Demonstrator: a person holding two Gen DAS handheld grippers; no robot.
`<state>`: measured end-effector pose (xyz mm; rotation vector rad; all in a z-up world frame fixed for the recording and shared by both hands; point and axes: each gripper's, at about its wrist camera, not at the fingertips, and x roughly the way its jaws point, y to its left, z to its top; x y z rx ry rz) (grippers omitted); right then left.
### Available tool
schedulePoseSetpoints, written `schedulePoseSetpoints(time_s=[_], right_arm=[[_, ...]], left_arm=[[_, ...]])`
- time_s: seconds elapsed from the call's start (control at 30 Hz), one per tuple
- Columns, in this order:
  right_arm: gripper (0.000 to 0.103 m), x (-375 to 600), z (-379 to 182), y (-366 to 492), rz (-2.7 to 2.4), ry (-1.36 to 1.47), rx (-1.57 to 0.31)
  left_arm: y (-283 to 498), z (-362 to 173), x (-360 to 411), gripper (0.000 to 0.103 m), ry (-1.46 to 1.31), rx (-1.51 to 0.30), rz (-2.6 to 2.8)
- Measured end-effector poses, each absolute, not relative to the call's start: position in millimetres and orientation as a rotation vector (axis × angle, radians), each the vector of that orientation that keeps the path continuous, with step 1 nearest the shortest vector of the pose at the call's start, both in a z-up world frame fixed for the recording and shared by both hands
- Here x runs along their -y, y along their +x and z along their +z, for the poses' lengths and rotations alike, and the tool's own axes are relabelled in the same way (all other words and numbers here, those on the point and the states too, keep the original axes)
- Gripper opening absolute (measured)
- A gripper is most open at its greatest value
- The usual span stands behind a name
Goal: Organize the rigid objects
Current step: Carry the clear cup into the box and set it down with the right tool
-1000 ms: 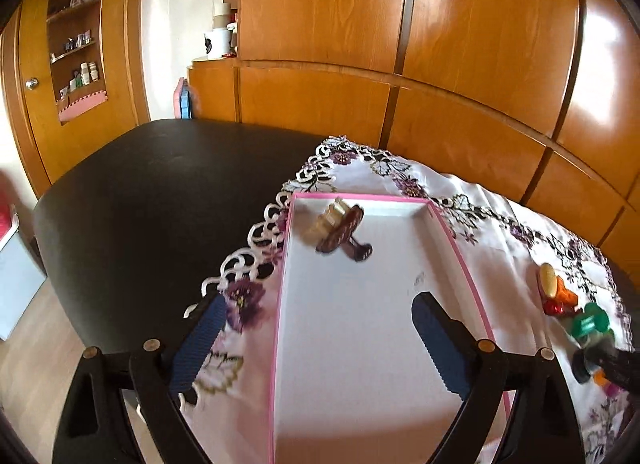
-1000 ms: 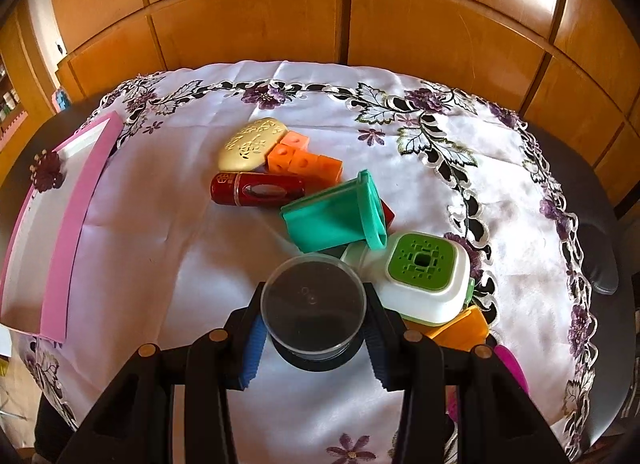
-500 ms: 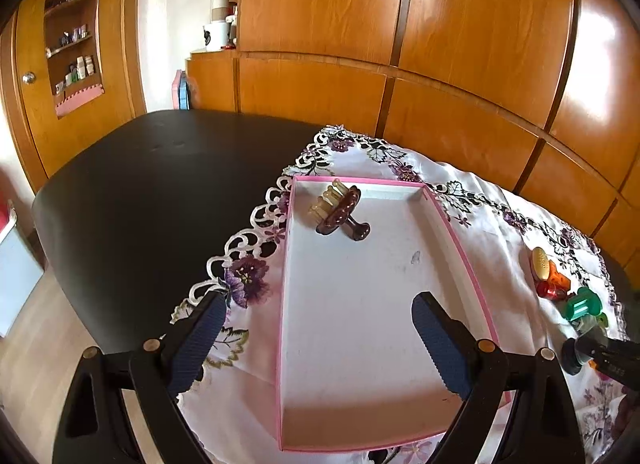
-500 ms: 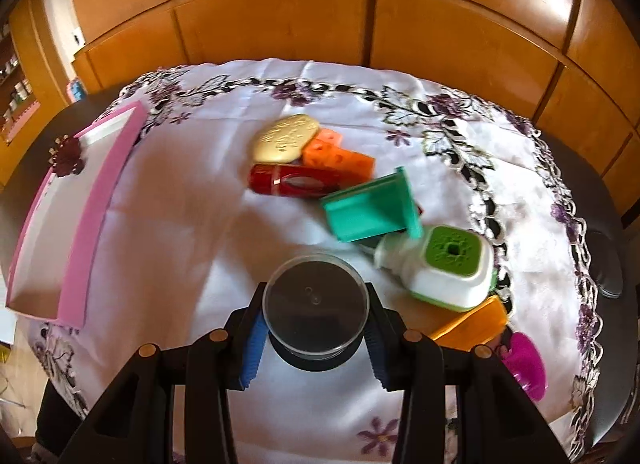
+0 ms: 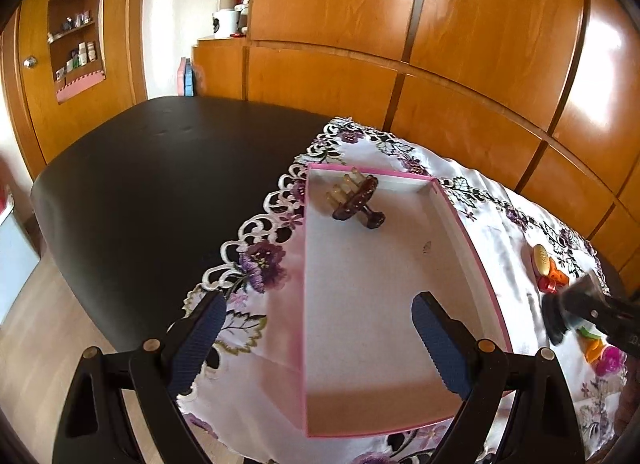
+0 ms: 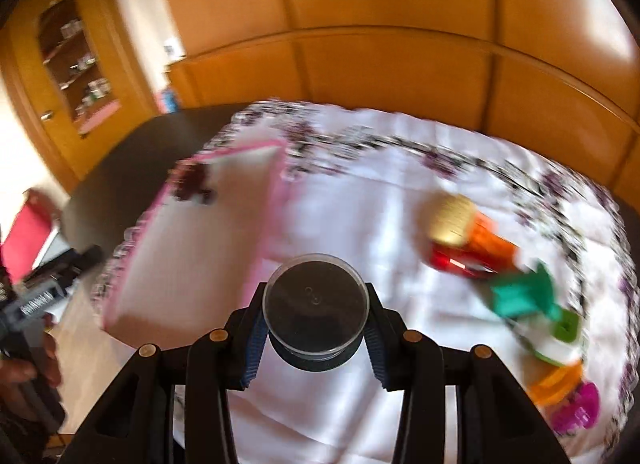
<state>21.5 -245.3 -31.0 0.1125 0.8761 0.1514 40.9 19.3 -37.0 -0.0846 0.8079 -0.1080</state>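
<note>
Right gripper [image 6: 316, 326], clamped on jar [image 6: 316, 302], has swung left; tray [image 6: 192, 256] now ahead-left, deposit near. Left gripper [image 5: 316, 342] open, idle over tray

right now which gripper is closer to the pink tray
Left. The left gripper hangs open right over the pink tray's near end, one finger above its floor. The right gripper, shut on the round container, is off to the tray's right side.

Both views are bright with daylight and bend strongly at the dark fisheye corners. Glare patches shine on the wooden cabinet panels [image 5: 596, 76]. The left wrist view is sharp; the right wrist view is smeared, blurring the tablecloth [image 6: 360, 192] and its objects.
</note>
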Motion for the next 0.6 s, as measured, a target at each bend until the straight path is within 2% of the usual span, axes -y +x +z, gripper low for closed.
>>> schedulePoseSetpoints(time_s=[0.23,0.6], right_arm=[[0.043,181.3,-41.6,51.9,0.271,0.059,-0.904],[0.043,134.0,-71.2,82.5,0.33,0.043,-0.986]], left_arm=[[39.3,-40.7,-41.7,0.095,-0.105,-0.821,-0.077],[39.4,-49.8,-68.4,0.095,-0.155,-0.853,-0.037]])
